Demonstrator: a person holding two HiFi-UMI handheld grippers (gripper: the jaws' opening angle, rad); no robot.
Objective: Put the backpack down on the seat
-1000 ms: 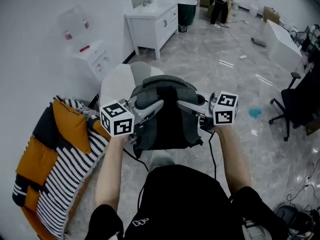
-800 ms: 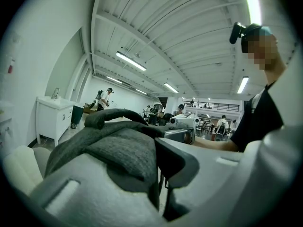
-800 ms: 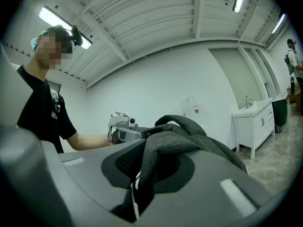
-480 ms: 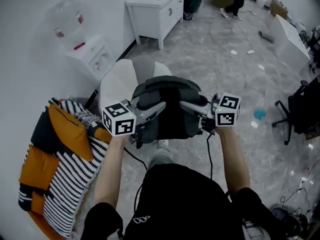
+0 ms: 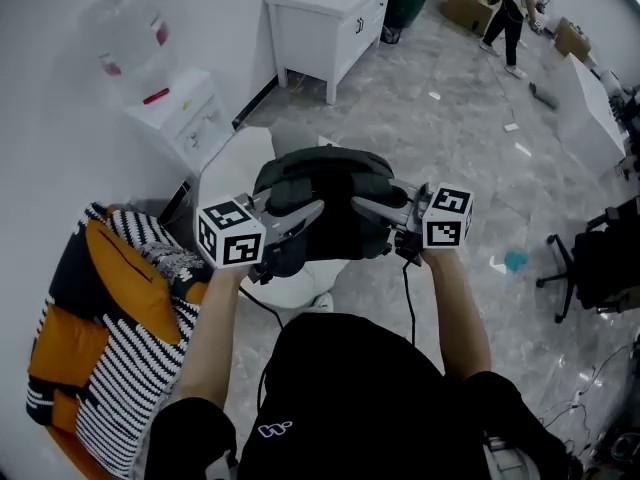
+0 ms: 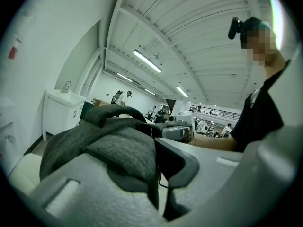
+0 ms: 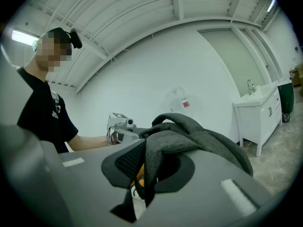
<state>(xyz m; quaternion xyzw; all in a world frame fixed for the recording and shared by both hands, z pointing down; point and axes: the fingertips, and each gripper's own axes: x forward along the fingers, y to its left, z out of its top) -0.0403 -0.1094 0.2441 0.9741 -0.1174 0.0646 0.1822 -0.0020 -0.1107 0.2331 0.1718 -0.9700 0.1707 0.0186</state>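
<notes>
A dark grey backpack (image 5: 322,193) hangs between my two grippers, over the white seat (image 5: 232,164) of a chair. Whether its bottom touches the seat I cannot tell. My left gripper (image 5: 308,213) is shut on one grey shoulder strap (image 6: 120,148), which is pinched between its jaws (image 6: 156,176). My right gripper (image 5: 366,206) is shut on the other strap (image 7: 163,148), folded between its jaws (image 7: 144,176). Each gripper view shows the opposite gripper beyond the bag's top handle.
A striped orange and black cushion pile (image 5: 105,333) lies at the left. A water dispenser (image 5: 165,103) stands by the wall behind the chair. Farther off are a white sink cabinet (image 5: 325,18), a black office chair (image 5: 590,268) and a person (image 5: 515,13).
The backpack has moved forward with both grippers and now hangs over the white seat. Both grips on the straps hold as before.
</notes>
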